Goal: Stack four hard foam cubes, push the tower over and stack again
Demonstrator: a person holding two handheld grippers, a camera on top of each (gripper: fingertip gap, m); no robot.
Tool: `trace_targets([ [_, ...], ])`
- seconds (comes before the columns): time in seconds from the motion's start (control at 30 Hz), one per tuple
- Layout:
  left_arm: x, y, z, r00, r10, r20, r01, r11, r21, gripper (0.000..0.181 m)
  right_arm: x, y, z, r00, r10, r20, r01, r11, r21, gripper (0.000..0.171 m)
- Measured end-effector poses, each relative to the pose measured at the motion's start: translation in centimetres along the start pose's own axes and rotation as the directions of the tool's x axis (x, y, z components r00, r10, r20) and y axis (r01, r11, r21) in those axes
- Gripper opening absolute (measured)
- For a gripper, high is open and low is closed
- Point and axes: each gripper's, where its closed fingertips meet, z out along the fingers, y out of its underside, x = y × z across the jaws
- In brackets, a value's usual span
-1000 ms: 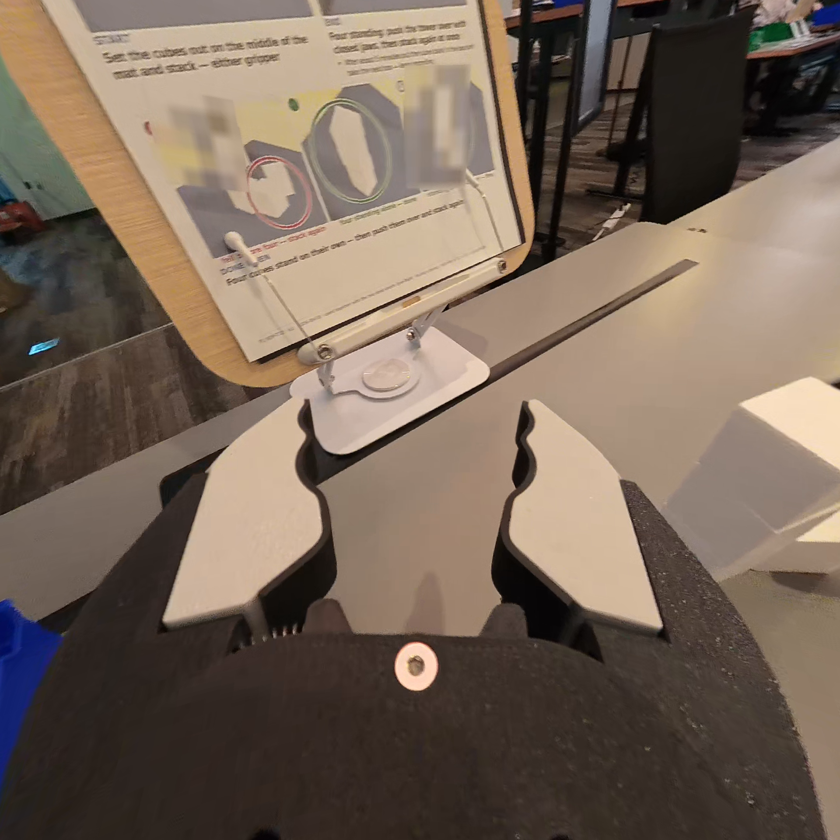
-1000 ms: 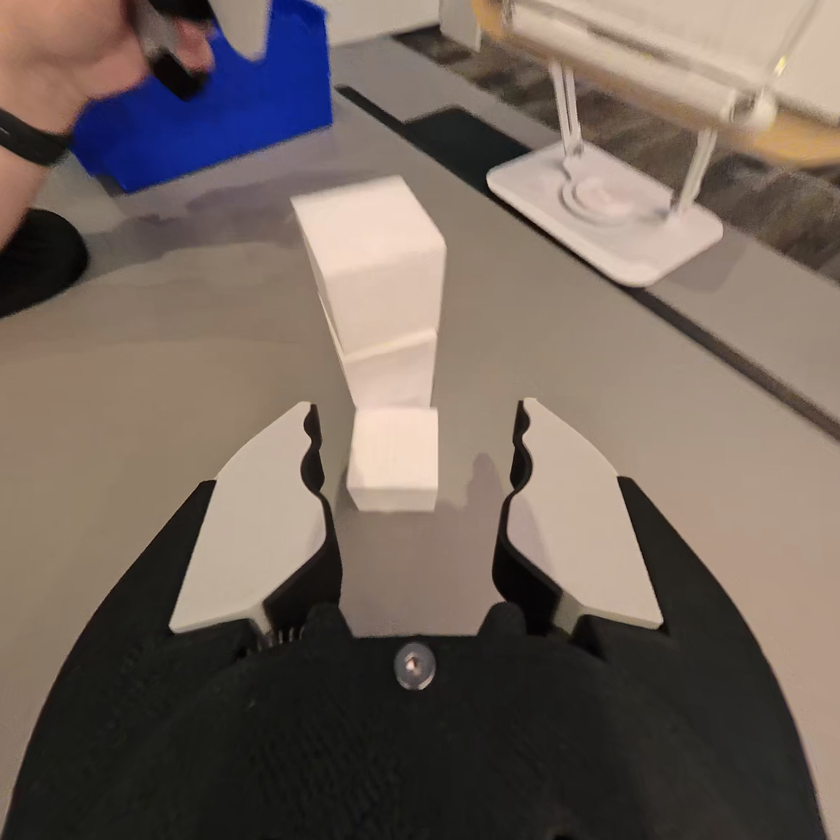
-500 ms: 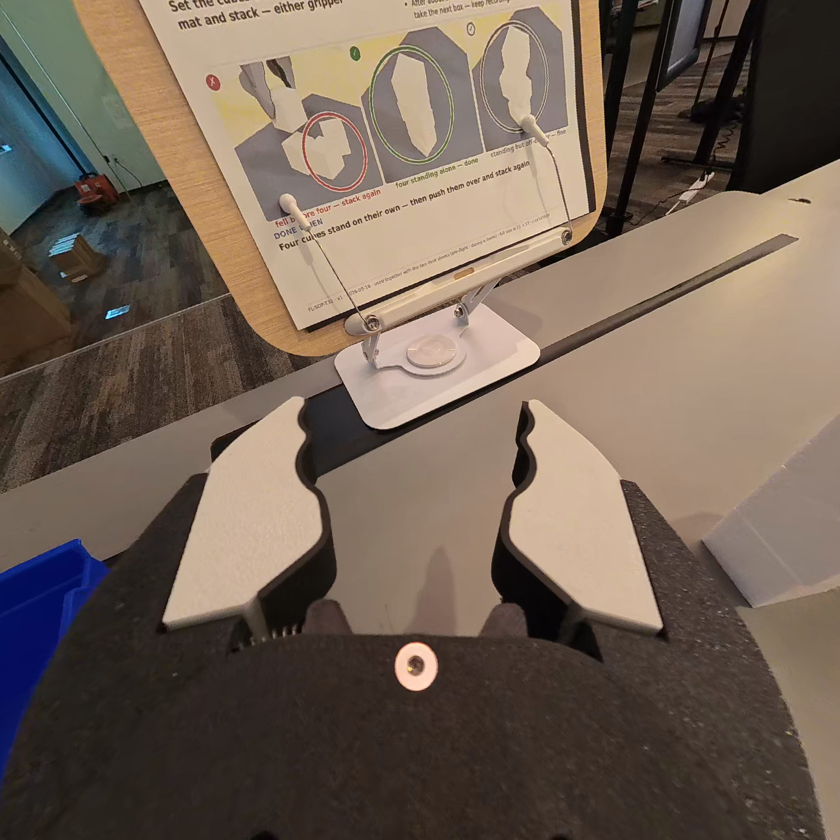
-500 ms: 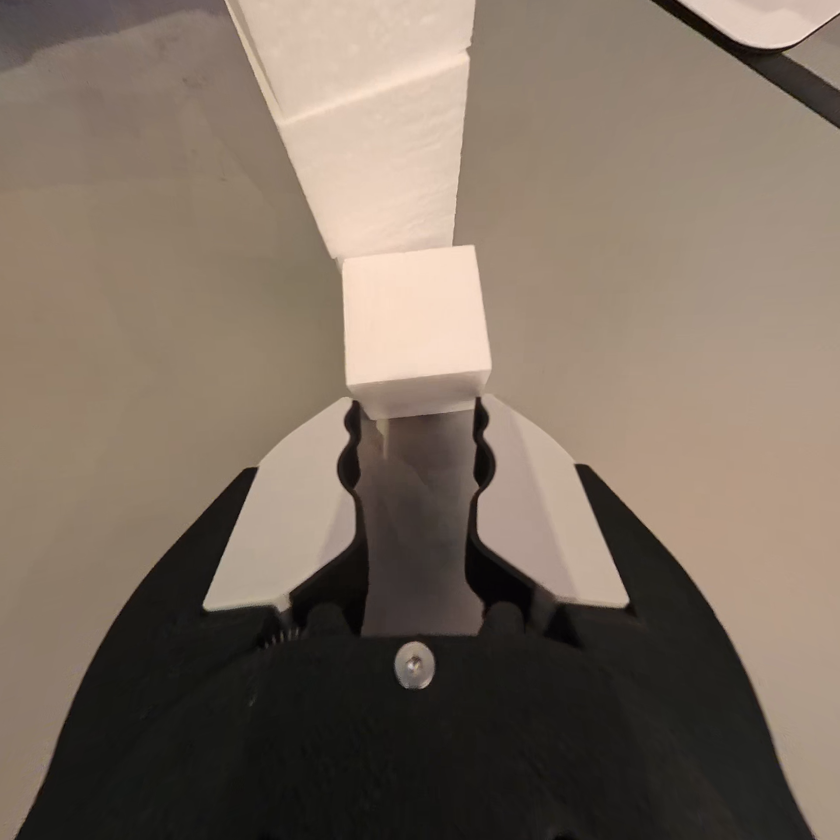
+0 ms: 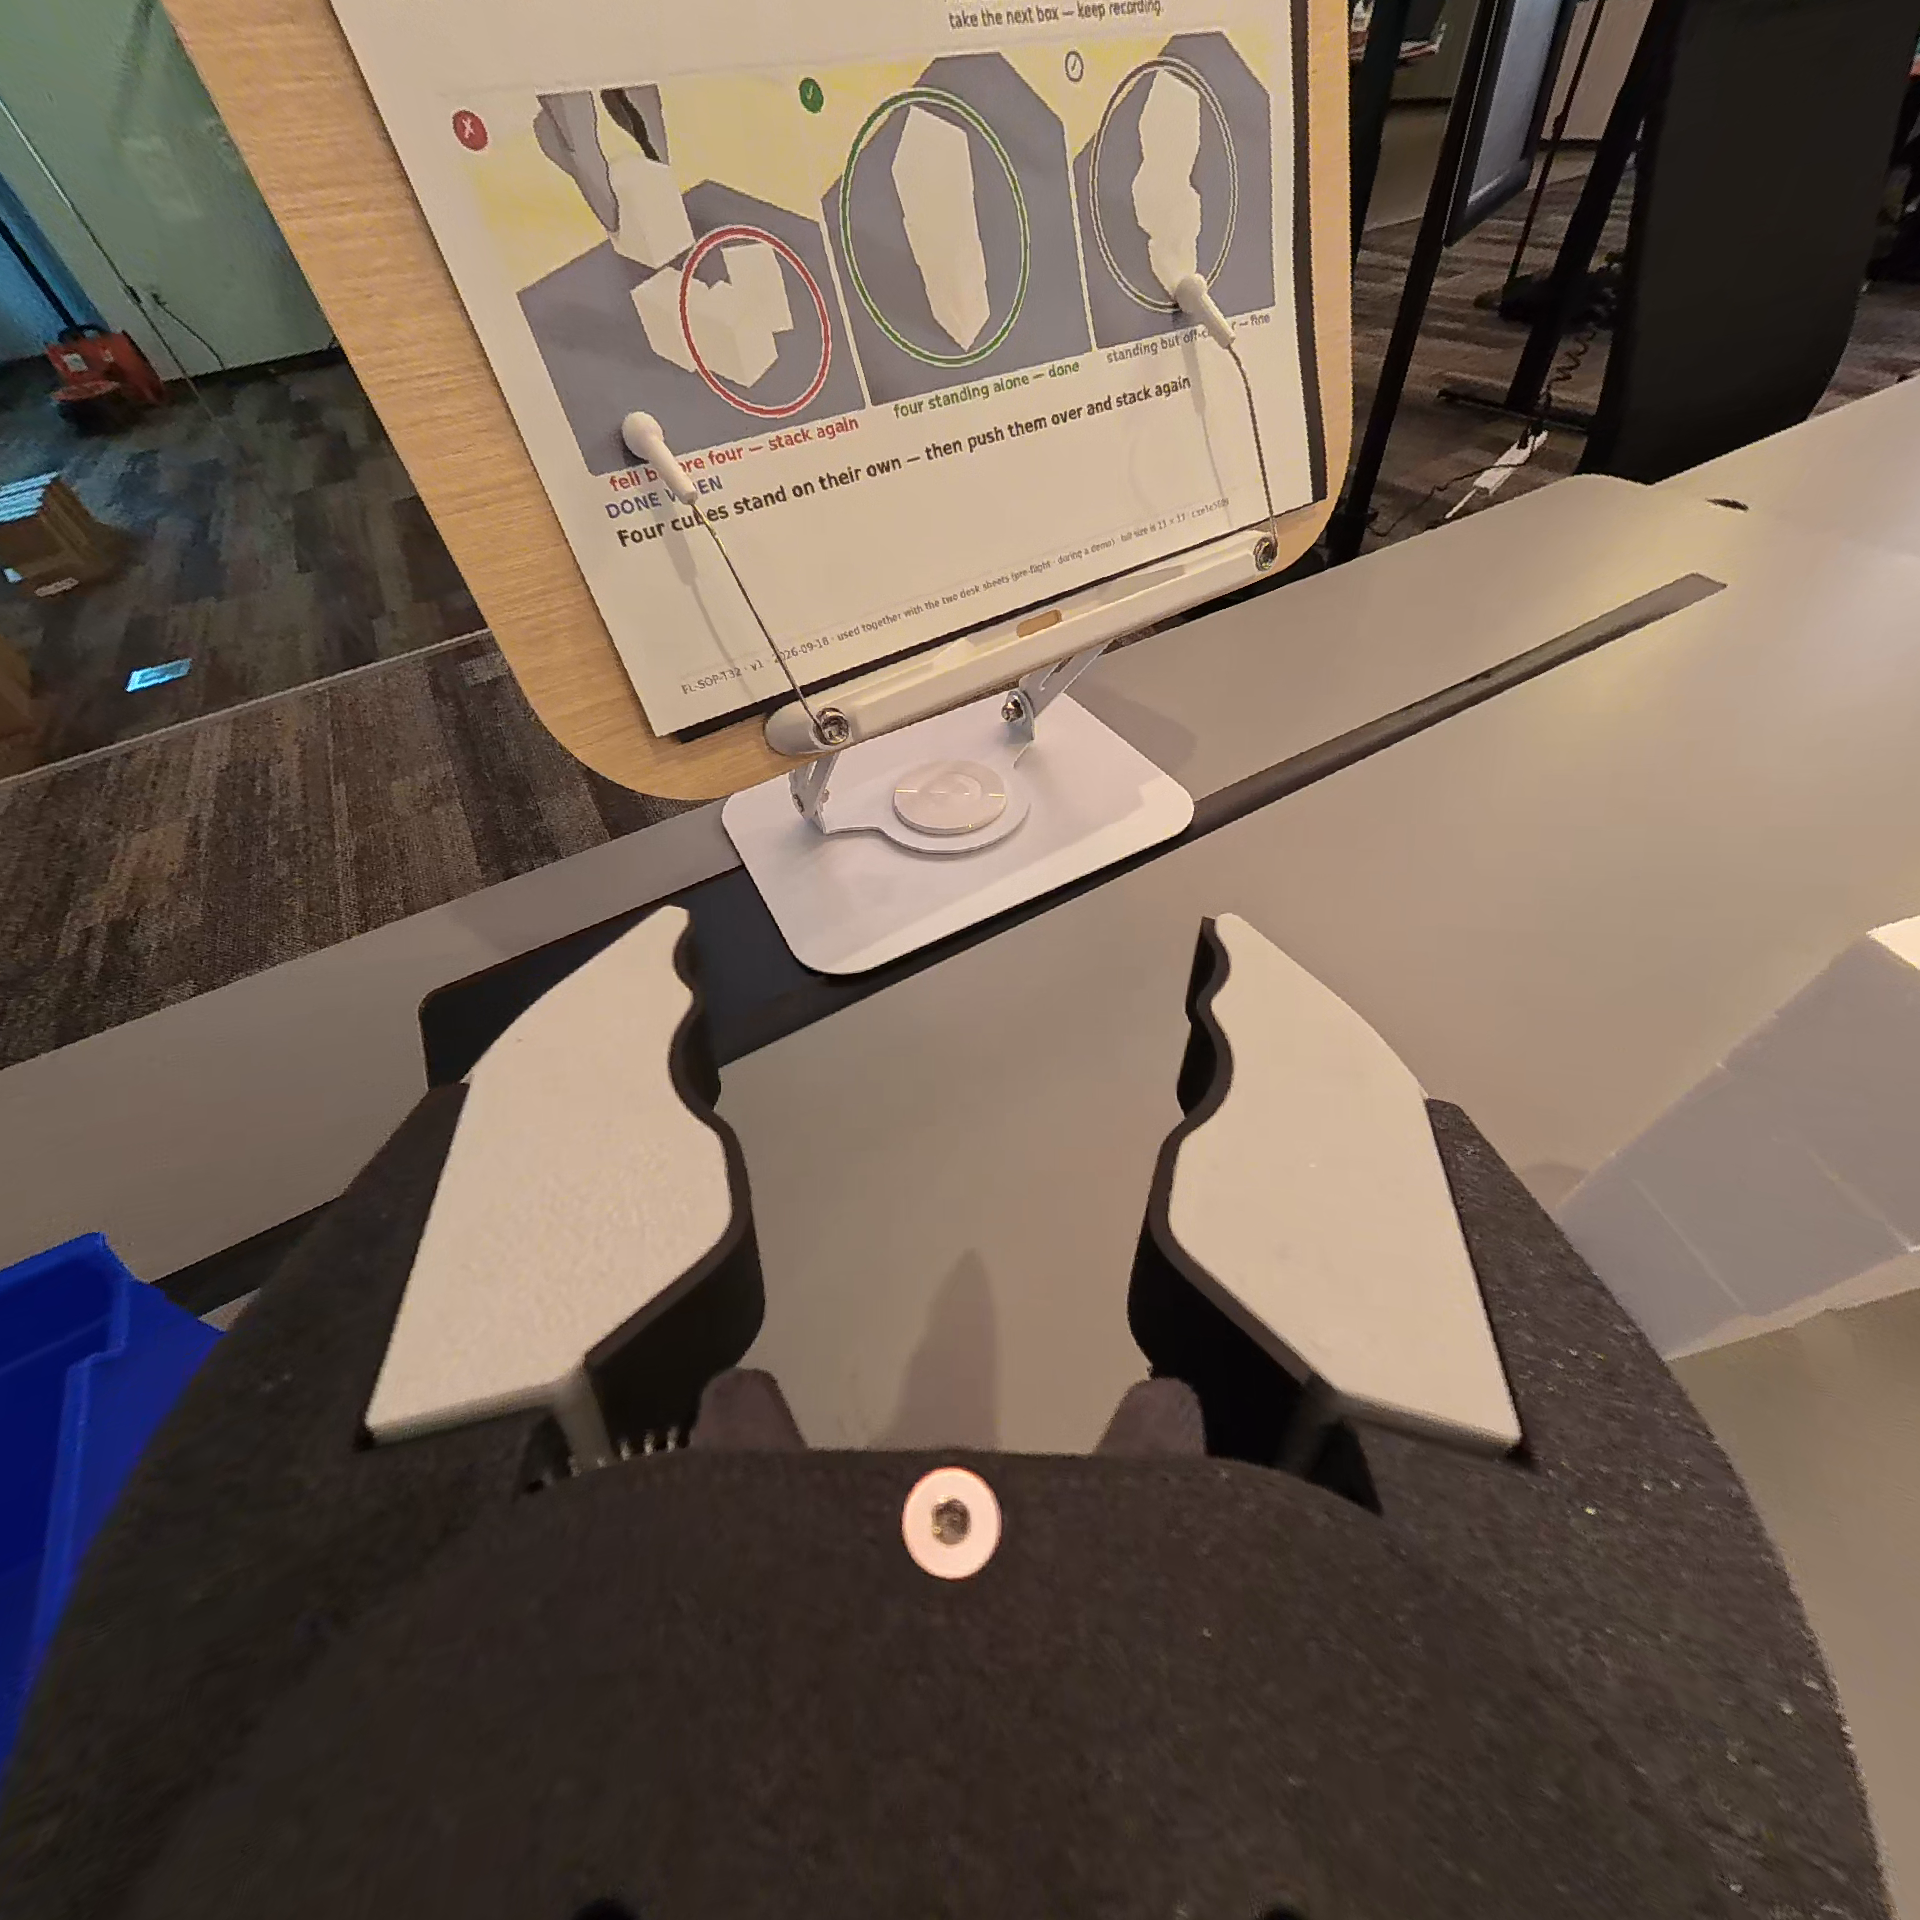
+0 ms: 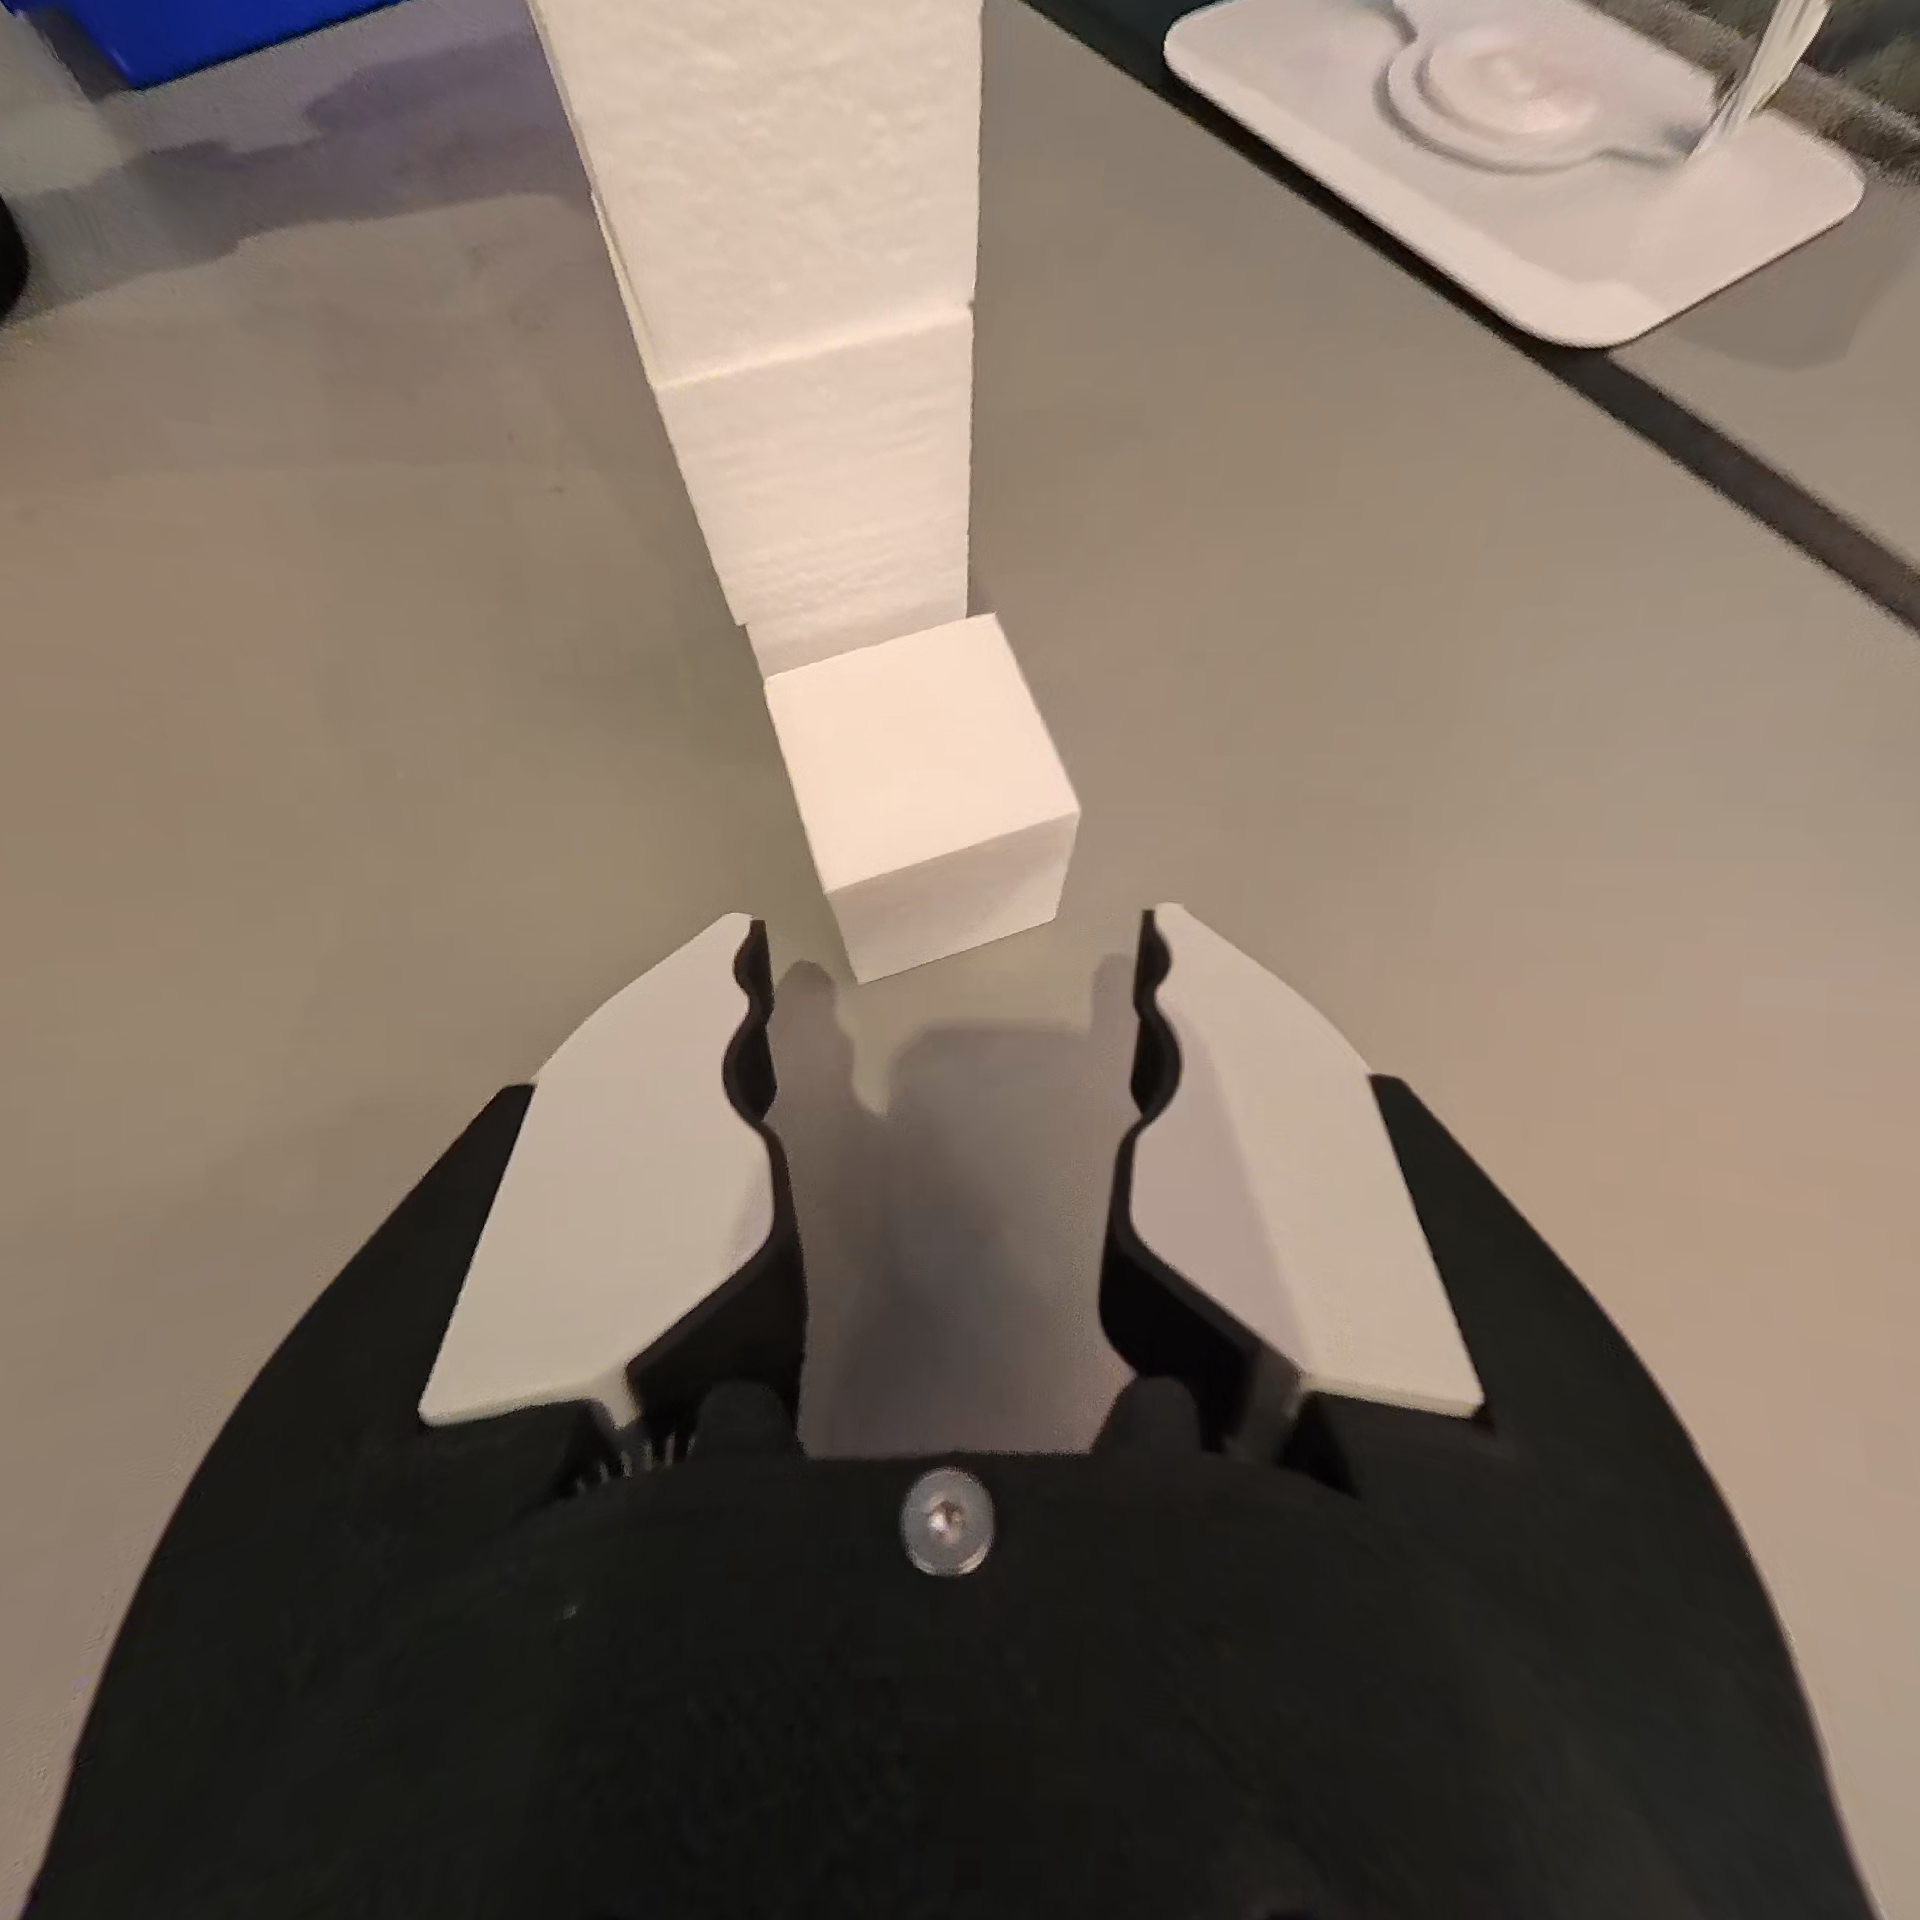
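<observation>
A tower of white foam cubes (image 6: 790, 208) stands on the grey table (image 6: 312, 727); three cubes of it show and its top is cut off by the frame. A single white cube (image 6: 925, 790) rests on the table against the tower's foot, turned a little. My right gripper (image 6: 951, 930) is open and empty, its fingertips (image 6: 748, 940) just short of this cube's near face. My left gripper (image 5: 945, 935) is open and empty above bare table. The tower's side (image 5: 1766, 1174) shows at the right edge of the left wrist view.
A white document stand (image 5: 956, 821) holding a wooden board with an instruction sheet (image 5: 883, 364) stands at the table's far edge, beside a dark groove (image 5: 1455, 686). Its base also shows in the right wrist view (image 6: 1507, 156). A blue bin (image 5: 62, 1382) sits at the left. There is about 35 centimeters between the tips of the two grippers.
My right gripper came in low with its jaws narrowed at the single cube, then opened wider and drew back; the cube has turned slightly. My left gripper stayed open and shifted a little.
</observation>
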Motion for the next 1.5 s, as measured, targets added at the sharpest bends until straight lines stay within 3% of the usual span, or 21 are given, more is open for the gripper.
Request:
trace_targets([
  [0.17,0.2,0.4,0.3,1.000,0.008,-0.008,-0.009,1.000,-0.017,0.088,-1.0,-1.0,1.8,0.991,-0.016,0.131,0.012,0.999,0.031,0.072],
  [0.27,0.1,0.6,0.4,1.000,0.007,-0.007,-0.007,1.000,-0.024,0.088,-1.1,-0.6,3.0,0.991,-0.056,0.118,0.056,0.998,0.001,0.071],
  [0.33,0.1,0.6,0.4,1.000,-0.002,-0.013,0.001,1.000,-0.024,0.088,-1.0,-0.1,3.3,0.992,-0.055,0.113,0.058,0.998,-0.025,0.059],
  [0.47,-0.1,0.5,0.3,1.000,-0.017,-0.020,0.017,1.000,-0.021,0.088,0.0,-1.1,1.0,0.995,-0.037,0.089,0.037,0.999,0.000,0.058],
  [0.53,-0.1,0.4,0.3,0.999,-0.029,-0.027,0.028,0.999,-0.016,0.088,1.5,-3.4,-1.2,0.999,-0.042,0.022,0.042,0.999,0.035,0.059],
  [0.67,-0.1,0.6,0.4,0.999,-0.039,-0.034,0.038,0.999,-0.024,0.088,1.5,-11.7,-4.9,0.999,-0.049,0.007,0.047,0.983,0.179,0.058],
  [0.8,0.0,1.0,0.6,0.999,-0.028,-0.034,0.026,0.999,-0.041,0.088,-1.2,-16.5,-4.3,0.992,-0.079,0.100,0.064,0.987,0.148,0.058],
  [1.03,0.0,1.0,0.6,0.999,-0.028,-0.043,0.026,0.999,-0.045,0.088,-2.5,-15.9,-0.9,0.984,-0.149,0.101,0.151,0.988,-0.018,0.059],
  [1.2,0.0,0.9,0.5,0.998,-0.033,-0.047,0.031,0.999,-0.042,0.088,-2.5,-15.5,-0.4,0.988,-0.107,0.114,0.110,0.994,-0.023,0.059],
  [1.37,0.0,0.9,0.5,0.998,-0.036,-0.048,0.034,0.998,-0.044,0.088,-1.4,-16.2,-1.9,0.995,-0.102,0.013,0.100,0.992,0.082,0.076],
  [1.5,0.0,1.0,0.5,0.998,-0.043,-0.048,0.041,0.998,-0.046,0.088,3.4,-15.4,-5.5,0.928,-0.054,-0.368,0.121,0.979,0.163,0.076],
])
